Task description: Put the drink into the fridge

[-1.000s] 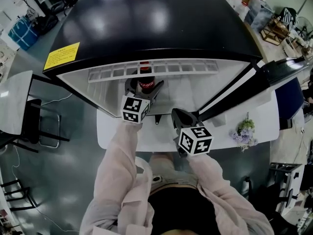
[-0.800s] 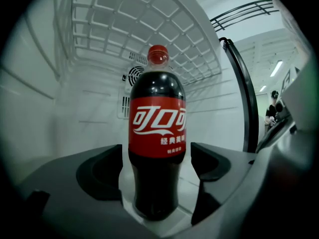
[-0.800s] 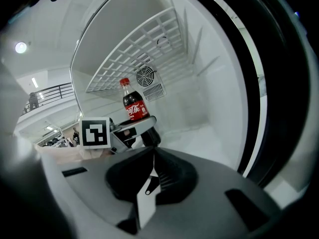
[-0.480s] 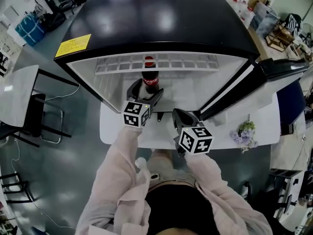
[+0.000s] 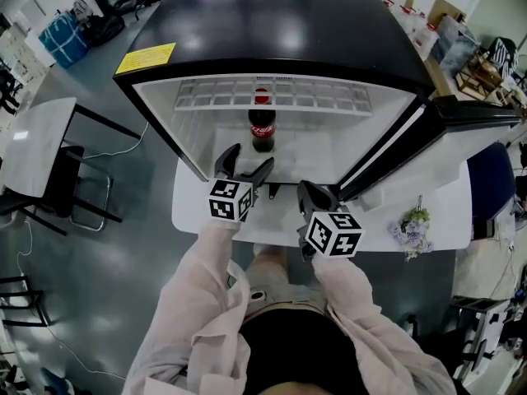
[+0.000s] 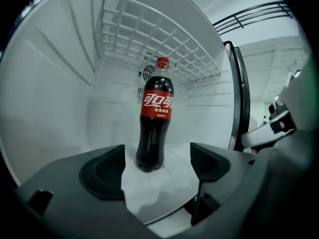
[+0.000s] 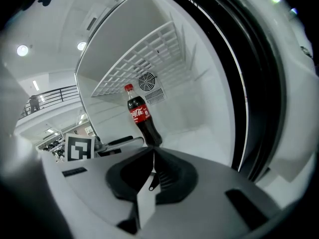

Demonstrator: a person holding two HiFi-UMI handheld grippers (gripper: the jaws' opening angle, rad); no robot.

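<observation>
Item: cola bottle (image 6: 154,128), upright on fridge (image 5: 272,23) floor, unheld. Likely full, fairly heavy; smooth plastic, slip-prone; grip mid-body. Status: left tool (image 5: 249,156) spread, empty; right tool (image 5: 317,194) clenched, empty.

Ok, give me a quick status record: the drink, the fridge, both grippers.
fridge: fridge open, its door swung out to the right
drink: cola bottle upright on the fridge's floor, below the wire shelf
left: left gripper jaws apart, nothing between them, just short of the bottle and not touching it
right: right gripper jaws together, empty, in front of the opening
task: bottle is inside; door not yet closed
</observation>
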